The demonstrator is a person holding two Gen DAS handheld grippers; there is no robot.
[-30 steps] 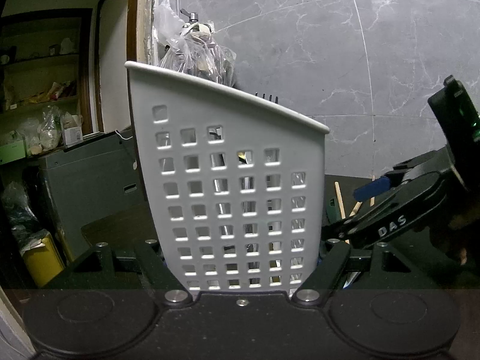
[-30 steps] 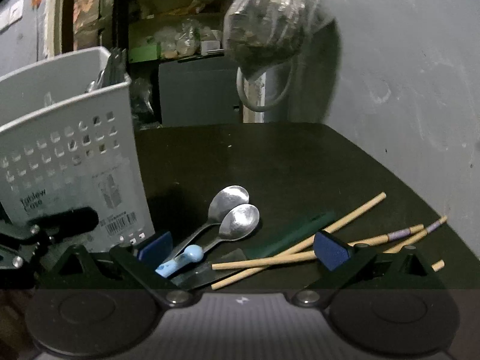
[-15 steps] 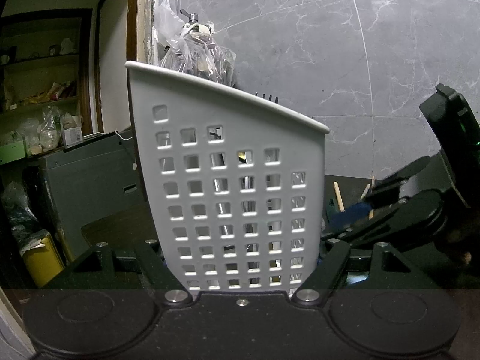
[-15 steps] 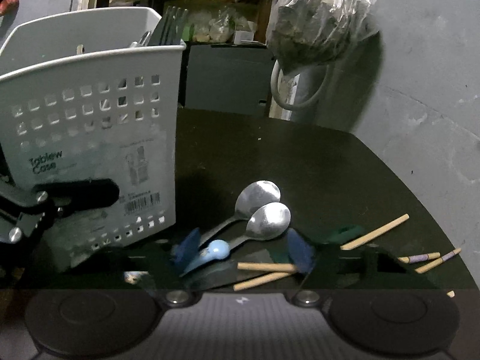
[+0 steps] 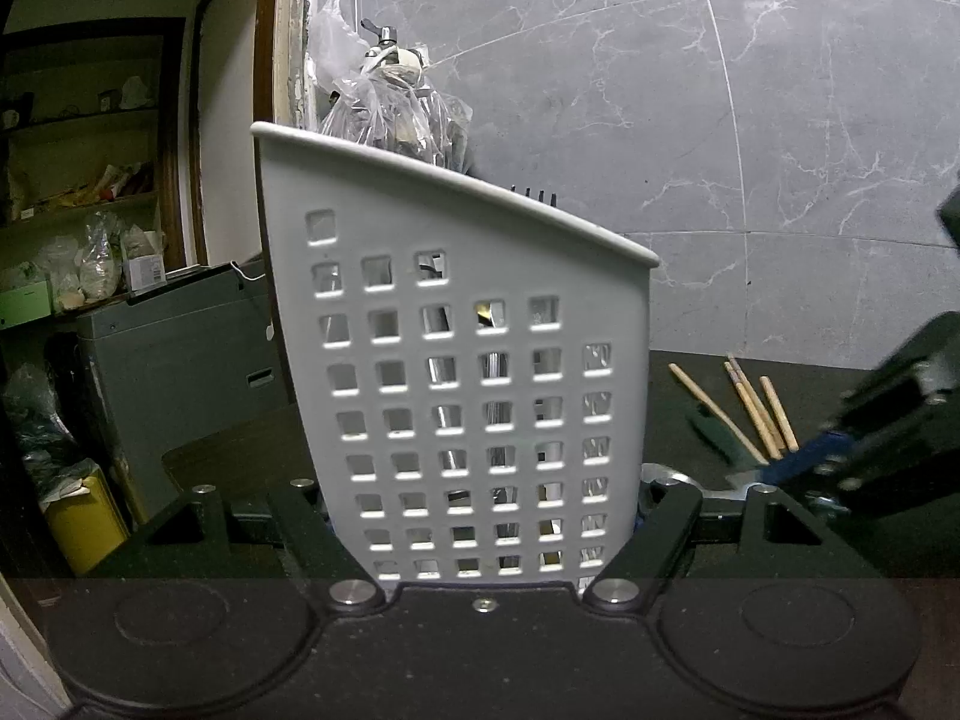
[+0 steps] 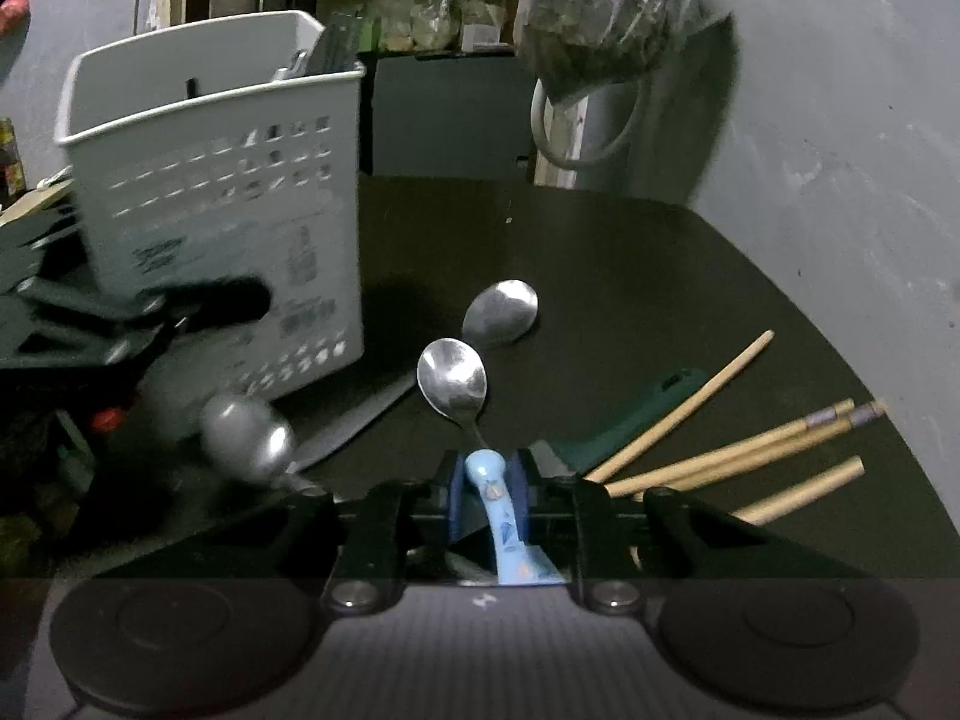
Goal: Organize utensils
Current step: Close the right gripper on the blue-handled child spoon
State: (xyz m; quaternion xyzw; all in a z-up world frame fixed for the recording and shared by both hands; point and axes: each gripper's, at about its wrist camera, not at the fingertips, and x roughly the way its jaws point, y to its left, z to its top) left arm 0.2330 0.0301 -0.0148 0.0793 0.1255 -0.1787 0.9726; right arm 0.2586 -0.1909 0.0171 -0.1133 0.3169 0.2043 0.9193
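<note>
Right gripper: jaws closing, blue pads on either side of the pale blue handle of a spoon, which looks pinched between them; its steel bowl sticks out ahead of the fingers, lifted off the table. Left gripper: clamped on the lower part of the white caddy, one finger on each side wall, holding it upright. Through the caddy's square holes some metal pieces show inside; dark fork tines poke over its far rim. From the right wrist view the caddy sits left of the held spoon, with the left gripper's black fingers across its near lower corner. Still on the table: a second spoon just beyond the held one, a third spoon near left, blurred, and a knife with a green handle to the right. Chopsticks are fanned out on the right, next to the knife handle, one crossing it. A plastic bag hangs on the far wall above the table. Grey wall on the right.
</note>
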